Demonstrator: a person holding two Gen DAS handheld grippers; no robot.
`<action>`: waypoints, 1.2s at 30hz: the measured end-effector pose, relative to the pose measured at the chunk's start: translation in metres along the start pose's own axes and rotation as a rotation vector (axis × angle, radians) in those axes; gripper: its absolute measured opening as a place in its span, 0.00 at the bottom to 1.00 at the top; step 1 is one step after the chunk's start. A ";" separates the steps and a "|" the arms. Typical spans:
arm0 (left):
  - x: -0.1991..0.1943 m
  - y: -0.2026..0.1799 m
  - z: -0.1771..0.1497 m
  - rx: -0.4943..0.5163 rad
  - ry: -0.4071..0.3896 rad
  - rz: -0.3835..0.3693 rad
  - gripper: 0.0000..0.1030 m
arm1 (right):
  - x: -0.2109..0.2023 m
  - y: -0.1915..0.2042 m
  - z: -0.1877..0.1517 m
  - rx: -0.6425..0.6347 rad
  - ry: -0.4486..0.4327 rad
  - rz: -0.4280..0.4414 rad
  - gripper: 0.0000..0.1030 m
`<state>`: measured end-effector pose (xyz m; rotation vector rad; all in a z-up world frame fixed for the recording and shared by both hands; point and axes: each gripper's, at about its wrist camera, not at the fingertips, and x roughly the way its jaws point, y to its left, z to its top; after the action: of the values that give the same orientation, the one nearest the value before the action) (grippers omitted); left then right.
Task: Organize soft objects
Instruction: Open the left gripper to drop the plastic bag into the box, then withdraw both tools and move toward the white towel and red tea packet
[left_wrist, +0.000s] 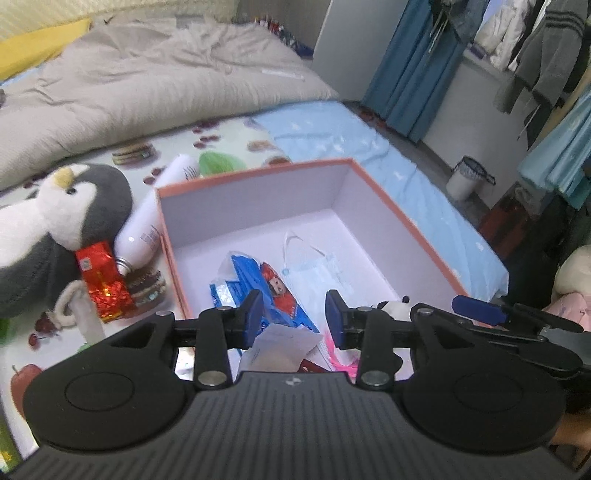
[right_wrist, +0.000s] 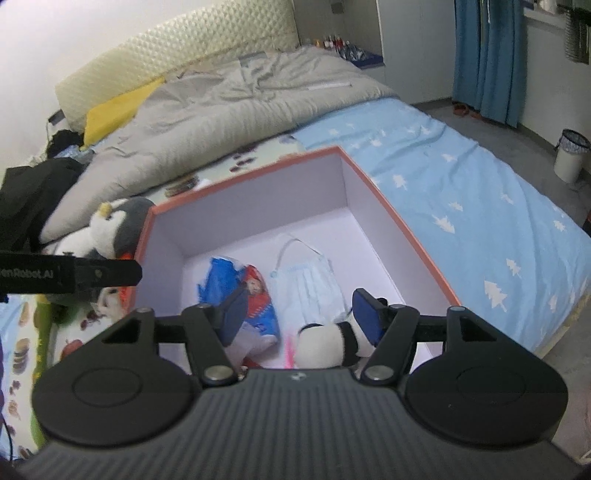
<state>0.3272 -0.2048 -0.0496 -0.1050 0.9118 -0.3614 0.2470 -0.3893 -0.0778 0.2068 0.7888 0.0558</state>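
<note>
An orange-rimmed box (left_wrist: 258, 199) with a white inside stands on the bed. In it lie a blue tissue pack (left_wrist: 240, 280), a pale blue face mask (left_wrist: 314, 266), a slip of paper (left_wrist: 280, 343) and something pink (left_wrist: 343, 358). My left gripper (left_wrist: 295, 317) hangs open over the box's near end with nothing pressed between its pads. In the right wrist view my right gripper (right_wrist: 299, 314) is open above the box (right_wrist: 251, 206). A small panda plush (right_wrist: 321, 347) lies between its jaws against the right pad (right_wrist: 365, 314), well apart from the left one. A penguin plush (left_wrist: 74, 206) sits left of the box.
Beside the penguin lie a white bottle (left_wrist: 147, 225) and a red foil packet (left_wrist: 99, 277). A grey quilt (left_wrist: 147, 81) covers the far half of the bed. A white bin (right_wrist: 570, 155) stands on the floor to the right, and clothes hang beyond it.
</note>
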 end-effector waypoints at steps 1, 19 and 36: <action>-0.009 0.000 -0.001 0.001 -0.013 -0.001 0.41 | -0.006 0.003 0.000 -0.002 -0.010 0.006 0.63; -0.160 0.021 -0.055 -0.013 -0.189 0.003 0.42 | -0.105 0.075 -0.016 -0.071 -0.178 0.100 0.63; -0.227 0.066 -0.133 -0.064 -0.223 0.082 0.42 | -0.133 0.128 -0.067 -0.129 -0.162 0.190 0.63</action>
<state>0.1134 -0.0552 0.0236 -0.1629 0.7044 -0.2392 0.1094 -0.2696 -0.0043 0.1607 0.5997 0.2653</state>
